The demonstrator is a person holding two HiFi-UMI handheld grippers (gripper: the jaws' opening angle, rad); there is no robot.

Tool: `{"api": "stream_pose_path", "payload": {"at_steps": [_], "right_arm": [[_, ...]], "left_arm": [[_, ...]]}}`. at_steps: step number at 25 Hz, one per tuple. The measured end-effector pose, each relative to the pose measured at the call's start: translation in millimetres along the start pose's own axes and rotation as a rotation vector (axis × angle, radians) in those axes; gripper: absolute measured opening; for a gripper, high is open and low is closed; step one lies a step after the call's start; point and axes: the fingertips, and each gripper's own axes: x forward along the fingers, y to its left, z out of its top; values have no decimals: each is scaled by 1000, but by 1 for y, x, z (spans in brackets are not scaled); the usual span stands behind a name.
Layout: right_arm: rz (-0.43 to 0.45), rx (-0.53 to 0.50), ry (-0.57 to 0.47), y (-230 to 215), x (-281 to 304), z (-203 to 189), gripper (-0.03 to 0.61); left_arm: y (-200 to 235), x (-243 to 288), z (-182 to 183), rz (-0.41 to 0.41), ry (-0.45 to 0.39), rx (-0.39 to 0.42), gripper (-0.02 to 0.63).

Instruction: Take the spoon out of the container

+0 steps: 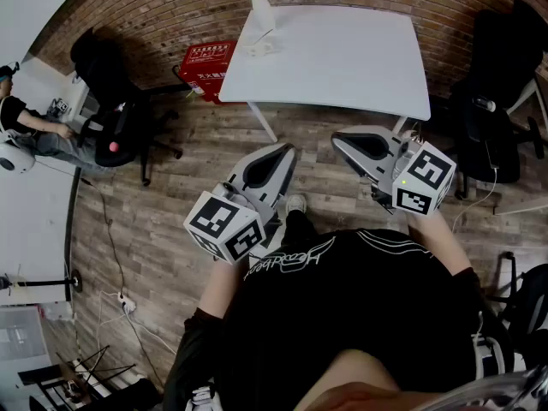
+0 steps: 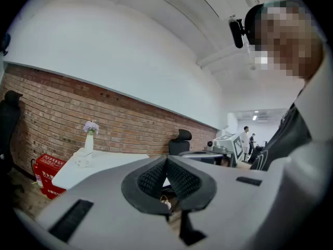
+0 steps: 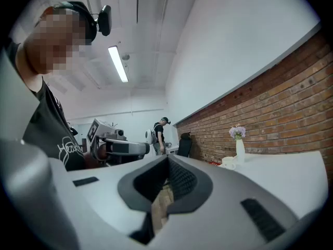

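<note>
A white table (image 1: pixel 342 58) stands ahead of me against the brick wall. At its far left corner a small white cup (image 1: pixel 255 46) sits beside a white vase of lilac flowers (image 1: pixel 259 7); a thin handle, probably the spoon (image 1: pixel 266 35), leans out of the cup. My left gripper (image 1: pixel 288 149) and right gripper (image 1: pixel 337 139) hang over the wooden floor, short of the table's near edge, both shut with nothing between the jaws. The left gripper view shows the cup (image 2: pixel 80 160) and vase (image 2: pixel 89 139) far off; in the right gripper view the cup (image 3: pixel 228 162) is equally distant.
A red box (image 1: pixel 207 65) sits on the floor left of the table. Black office chairs stand at left (image 1: pixel 116 101) and right (image 1: pixel 492 101). A seated person (image 1: pixel 34 131) is at a desk far left. Cables (image 1: pixel 120 298) trail over the floor.
</note>
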Motion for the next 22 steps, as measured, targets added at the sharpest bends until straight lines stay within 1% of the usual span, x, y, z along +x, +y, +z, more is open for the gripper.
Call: {"api": "stream_pose_path", "payload": {"at_steps": [5,10,13,16,22], "right_arm": [[-3,12,-10,-6,-5,5,-5],[0,30,-5,-10,4,3,-5],[4,21,12,-14,14,-2,-5],[5,1,41,-22,29,-9,-5],[-12,105,48,-59,64,-19,-3]], "left_arm": [[-1,6,7,10,15,26,5],[8,6,6,19,30,26,5],[18,8,1,17,44,20,5],[34,13,-4,18,59,23,5],[86,30,-10,2,86,-27,5]]}}
